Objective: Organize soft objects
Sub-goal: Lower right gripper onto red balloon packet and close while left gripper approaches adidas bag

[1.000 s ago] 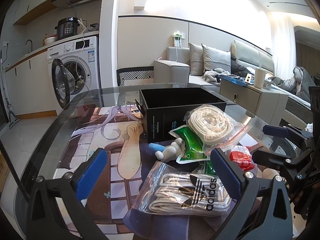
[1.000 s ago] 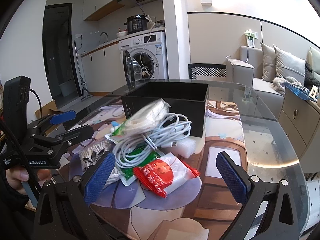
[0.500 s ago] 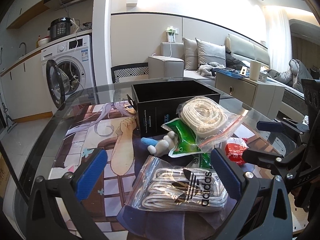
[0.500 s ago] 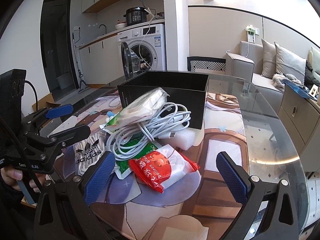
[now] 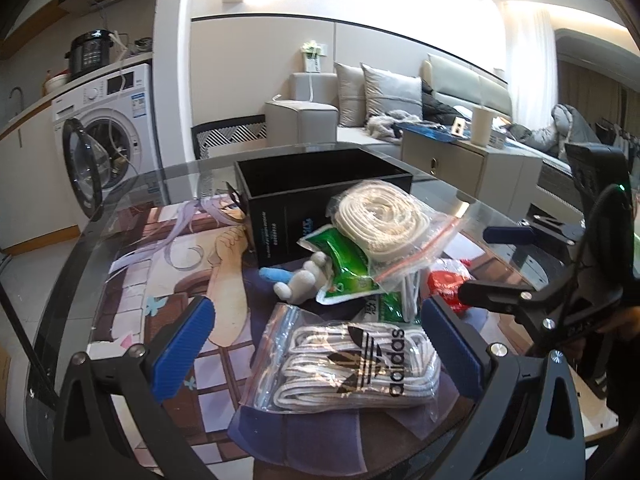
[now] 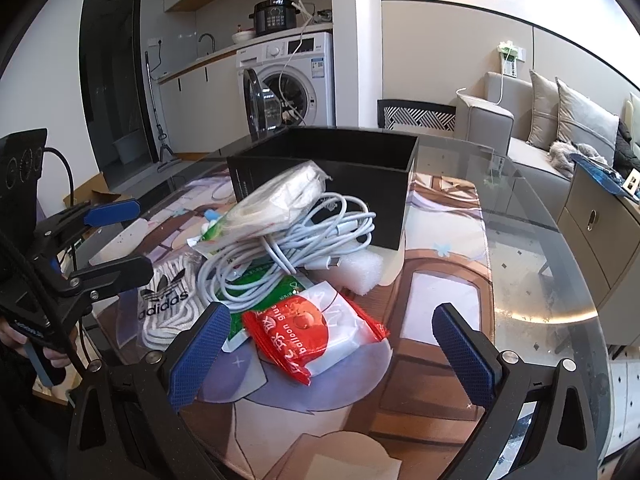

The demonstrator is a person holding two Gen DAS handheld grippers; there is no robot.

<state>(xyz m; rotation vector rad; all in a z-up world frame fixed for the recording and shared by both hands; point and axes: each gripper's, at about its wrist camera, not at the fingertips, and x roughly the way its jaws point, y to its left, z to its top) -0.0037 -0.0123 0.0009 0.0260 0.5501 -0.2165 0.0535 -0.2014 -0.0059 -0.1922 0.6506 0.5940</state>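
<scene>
A pile of soft items lies on a printed mat in front of an open black box (image 5: pixel 320 196) (image 6: pixel 344 176). Nearest my left gripper (image 5: pixel 320 352) is a clear bag of white adidas socks (image 5: pixel 352 364) (image 6: pixel 164 304); the gripper is open just above it. Behind lie a bagged coil of white rope (image 5: pixel 380 220) (image 6: pixel 280 196), green packets (image 5: pixel 344 264), a small plush toy (image 5: pixel 300 280) and white cables (image 6: pixel 288 248). My right gripper (image 6: pixel 332 352) is open over a red balloon packet (image 6: pixel 308 332) (image 5: pixel 448 280). White foam (image 6: pixel 360 268) lies beside the box.
The round glass table (image 6: pixel 540 280) has bare glass at its right. A washing machine (image 5: pixel 108 136) with an open door stands behind, a sofa (image 5: pixel 384 100) and low cabinet (image 5: pixel 472 164) to the right. A hand (image 6: pixel 48 356) holds the left gripper.
Both grippers have moved forward and a little lower toward the pile, so the socks bag and the balloon packet sit closer between the fingers. Nothing on the table has moved.
</scene>
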